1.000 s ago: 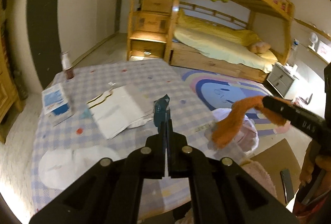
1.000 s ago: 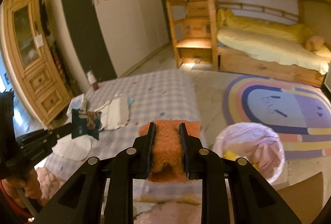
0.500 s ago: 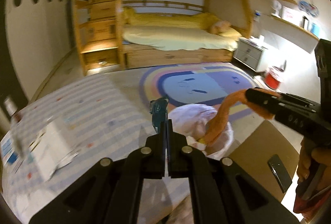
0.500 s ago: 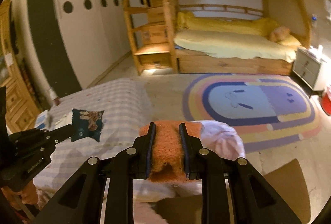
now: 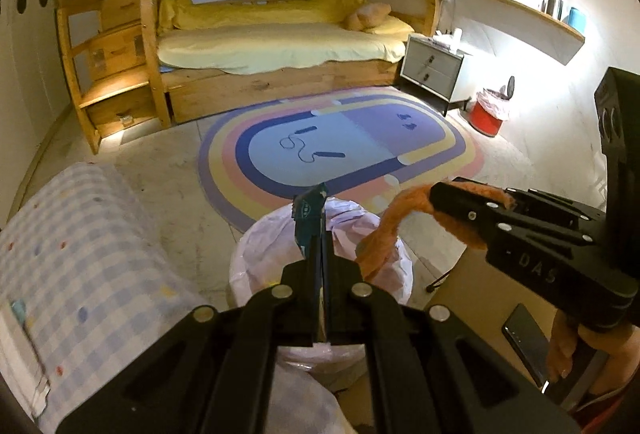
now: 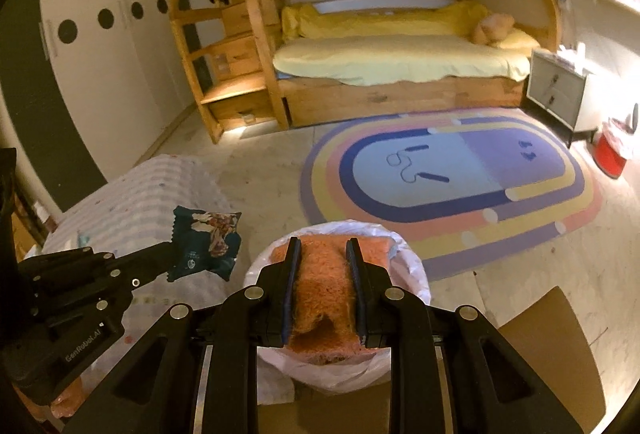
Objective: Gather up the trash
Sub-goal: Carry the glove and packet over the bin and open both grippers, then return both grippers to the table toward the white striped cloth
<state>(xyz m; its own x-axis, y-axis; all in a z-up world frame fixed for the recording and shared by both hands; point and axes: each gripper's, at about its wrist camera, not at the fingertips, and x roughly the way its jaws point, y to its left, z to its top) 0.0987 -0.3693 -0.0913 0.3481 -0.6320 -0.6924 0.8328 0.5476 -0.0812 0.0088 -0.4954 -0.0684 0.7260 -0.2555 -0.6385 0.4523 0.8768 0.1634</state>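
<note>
My left gripper (image 5: 316,234) is shut on a dark teal snack wrapper (image 5: 309,215), seen flat in the right wrist view (image 6: 206,244), and holds it over the near rim of a bin lined with a white bag (image 5: 256,254). My right gripper (image 6: 323,254) is shut on an orange fuzzy cloth (image 6: 324,282) and holds it right above the same bin (image 6: 412,266). In the left wrist view the cloth (image 5: 380,234) hangs from the right gripper (image 5: 436,193) down toward the bin mouth.
A table with a checked cloth (image 5: 80,246) lies to the left of the bin. A brown cardboard sheet (image 6: 548,346) with a phone (image 5: 526,338) on it lies to the right. A striped rug (image 6: 452,173), a bunk bed (image 6: 400,61) and a red bin (image 5: 488,113) stand beyond.
Both grippers have swung right from over the table to above the bin, carrying the wrapper and the orange cloth. Both grips are unchanged.
</note>
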